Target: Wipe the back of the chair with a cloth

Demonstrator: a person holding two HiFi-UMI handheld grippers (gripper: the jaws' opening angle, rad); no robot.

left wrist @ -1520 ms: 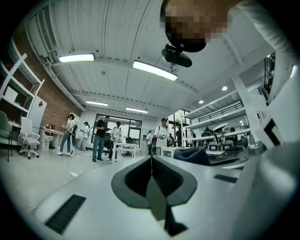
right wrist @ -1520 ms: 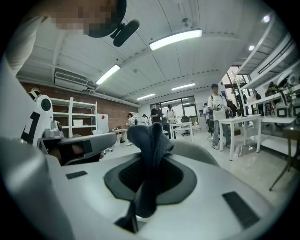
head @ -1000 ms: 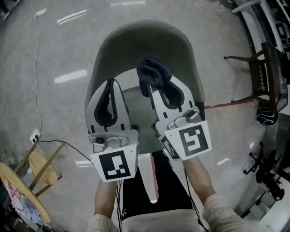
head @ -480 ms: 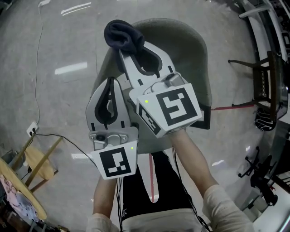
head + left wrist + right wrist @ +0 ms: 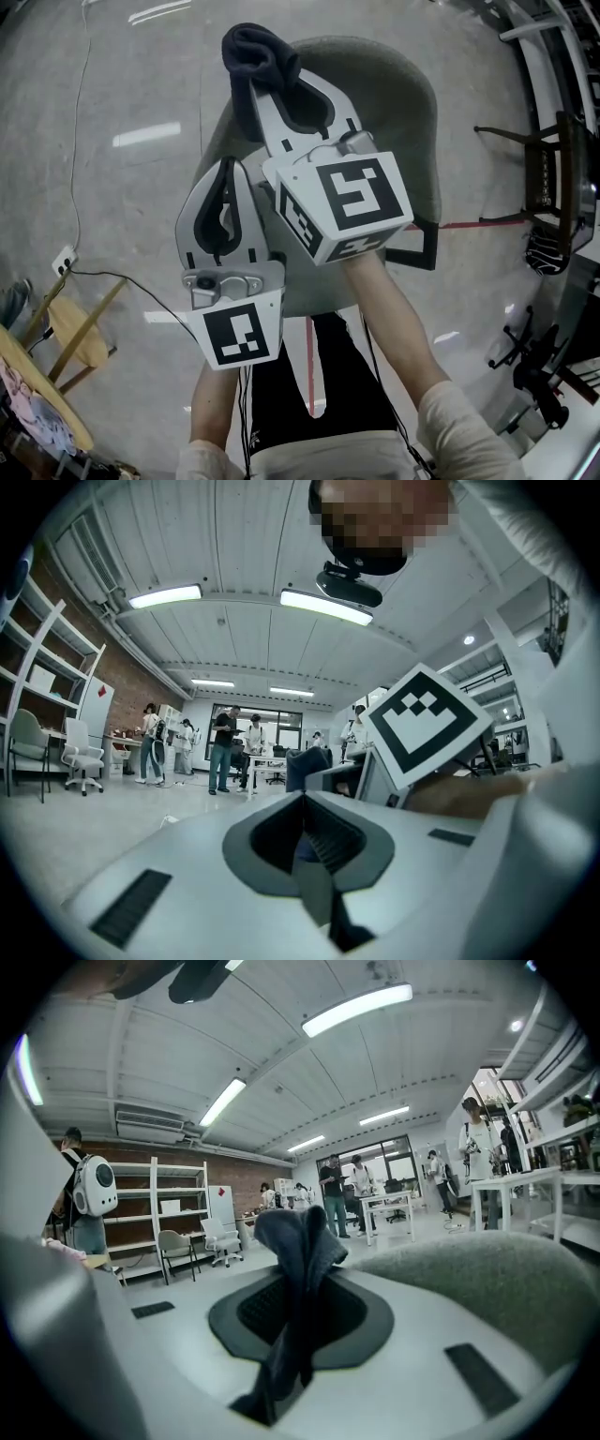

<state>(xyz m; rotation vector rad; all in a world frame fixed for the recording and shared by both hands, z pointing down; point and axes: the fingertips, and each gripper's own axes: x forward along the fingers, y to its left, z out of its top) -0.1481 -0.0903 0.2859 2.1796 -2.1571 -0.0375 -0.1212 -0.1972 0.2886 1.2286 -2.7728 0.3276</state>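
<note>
I am sweeping the cloth (image 5: 253, 52), pinched in my right tool (image 5: 261, 84), leftward across the chair back (image 5: 412, 112); left tool (image 5: 225, 169) is idling, pressed together.

Pinched between the right gripper's (image 5: 292, 1333) smooth white plastic jaws, the cloth (image 5: 296, 1232) looks soft, matt and fleecy; beside them, the chair (image 5: 487, 1279) is fuzzy matt fabric.
</note>
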